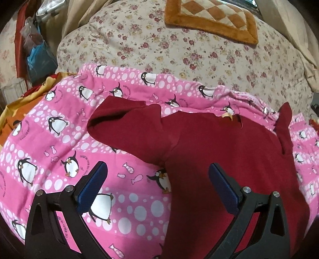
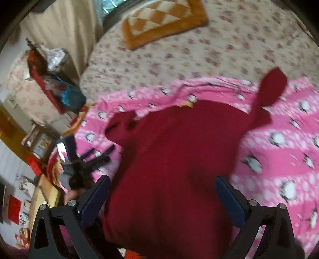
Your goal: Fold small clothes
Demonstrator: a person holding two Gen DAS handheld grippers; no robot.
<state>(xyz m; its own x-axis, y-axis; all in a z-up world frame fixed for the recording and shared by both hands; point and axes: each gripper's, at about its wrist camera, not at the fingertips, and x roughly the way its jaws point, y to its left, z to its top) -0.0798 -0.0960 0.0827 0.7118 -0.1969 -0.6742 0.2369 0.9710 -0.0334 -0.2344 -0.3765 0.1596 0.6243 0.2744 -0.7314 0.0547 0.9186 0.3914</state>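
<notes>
A dark red small sweater (image 1: pixel 215 151) lies spread on a pink penguin-print sheet (image 1: pixel 49 143), collar toward the far side, one sleeve (image 1: pixel 127 127) stretched left and the other sleeve (image 1: pixel 284 127) bunched at the right. My left gripper (image 1: pixel 158 185) is open and empty, hovering over the sweater's left edge below the armpit. In the right wrist view the sweater (image 2: pixel 175 159) fills the middle and my right gripper (image 2: pixel 162 197) is open and empty above its lower body. The left gripper (image 2: pixel 93 159) shows blurred at the sweater's left side there.
A floral bedspread (image 1: pixel 151 47) lies beyond the pink sheet, with an orange checked cushion (image 1: pixel 211 18) at the far edge. Orange and yellow cloth (image 1: pixel 18 107) lies at the left. Bags and clutter (image 2: pixel 55 83) stand beside the bed at the left.
</notes>
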